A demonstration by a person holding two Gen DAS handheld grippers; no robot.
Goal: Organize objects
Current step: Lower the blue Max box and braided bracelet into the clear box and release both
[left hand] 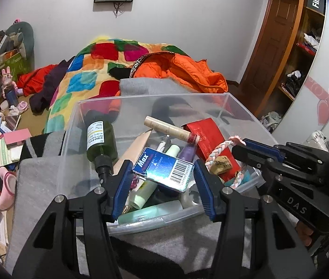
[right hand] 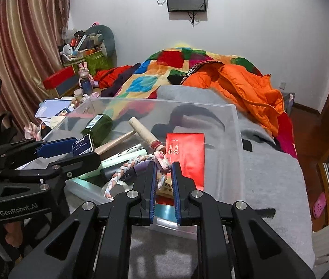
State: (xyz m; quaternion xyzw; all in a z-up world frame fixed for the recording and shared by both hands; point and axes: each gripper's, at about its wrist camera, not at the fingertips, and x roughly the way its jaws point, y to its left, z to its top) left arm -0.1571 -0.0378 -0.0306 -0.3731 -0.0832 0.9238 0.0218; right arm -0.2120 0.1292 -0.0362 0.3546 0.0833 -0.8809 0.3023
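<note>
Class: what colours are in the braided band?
Pink, white and pale blue strands in the braided band; right wrist view shows it best.

Readable words on the box, the grippers and the room

The blue box (left hand: pixel 164 168) shows "Max" and a barcode; the right gripper (left hand: pixel 252 150), lower right in the left wrist view, has "DAS"; the left gripper (right hand: pixel 84 150), lower left in the right wrist view, has "GenRobot.AI"; a black sign (left hand: pixel 316 1) at upper right says "Fiilo"
</note>
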